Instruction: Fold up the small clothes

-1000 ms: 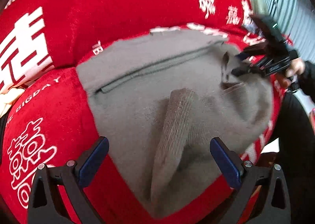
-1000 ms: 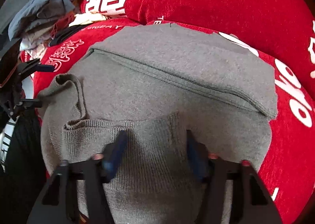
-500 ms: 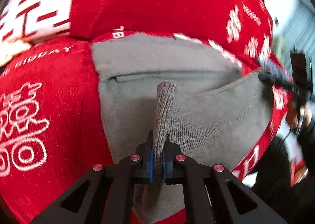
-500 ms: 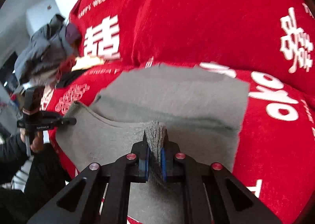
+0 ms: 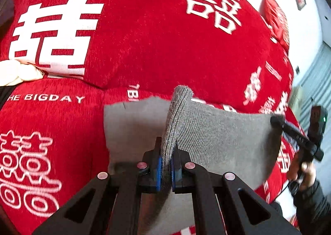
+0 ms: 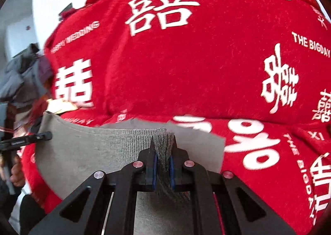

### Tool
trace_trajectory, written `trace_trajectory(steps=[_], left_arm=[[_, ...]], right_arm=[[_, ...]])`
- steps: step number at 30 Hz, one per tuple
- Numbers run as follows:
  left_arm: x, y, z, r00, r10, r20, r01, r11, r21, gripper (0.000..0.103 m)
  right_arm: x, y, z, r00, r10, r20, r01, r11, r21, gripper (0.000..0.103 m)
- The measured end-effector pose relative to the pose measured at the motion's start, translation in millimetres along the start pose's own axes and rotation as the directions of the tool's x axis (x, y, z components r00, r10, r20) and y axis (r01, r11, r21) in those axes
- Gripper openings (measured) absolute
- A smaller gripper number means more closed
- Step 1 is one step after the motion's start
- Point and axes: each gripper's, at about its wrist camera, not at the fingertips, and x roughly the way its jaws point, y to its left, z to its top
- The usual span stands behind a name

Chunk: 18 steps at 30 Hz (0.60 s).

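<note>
A grey knit garment lies on the red sofa seat, its near ribbed hem lifted and stretched between both grippers. My left gripper is shut on the ribbed hem at its left end. My right gripper is shut on the same hem at its right end. The right gripper also shows in the left wrist view, and the left gripper in the right wrist view. The garment's far part still rests flat on the seat.
The red sofa with white lettering has a high backrest behind the seat. A cream cloth lies at the left. A pile of grey clothes sits past the sofa's left end.
Both grippers have shut on the hem and lifted it up off the seat, pulling it taut. The raised hem now hides more of the garment's flat part.
</note>
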Motion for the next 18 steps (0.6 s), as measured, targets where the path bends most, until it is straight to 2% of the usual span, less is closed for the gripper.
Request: trace_trajectory(steps=[5, 10, 13, 18], left_arm=[[56.1, 12.7, 30.2, 0.995, 0.092, -0.042, -0.095, 0.993, -0.072, 0.007], [119.5, 34.9, 44.1, 0.979, 0.162, -0.121, -0.178, 0.974, -0.139, 0.007], [154.6, 48.6, 47.2, 0.968, 0.184, -0.172, -0.213, 0.962, -0.170, 0.007], [192.8, 62.9, 46.7, 0.951, 0.207, -0.231, -0.253, 0.949, -0.188, 0.007]], right_arm=[[52.9, -3.8, 20.4, 0.994, -0.104, -0.022, 0.104, 0.994, -0.017, 0.010], [120.1, -22.5, 26.1, 0.983, -0.145, -0.112, 0.146, 0.989, 0.004, 0.010], [159.1, -32.9, 23.1, 0.970, -0.171, -0.171, 0.175, 0.984, 0.008, 0.010], [197.0, -56.0, 14.2, 0.950, -0.204, -0.236, 0.221, 0.974, 0.050, 0.009]])
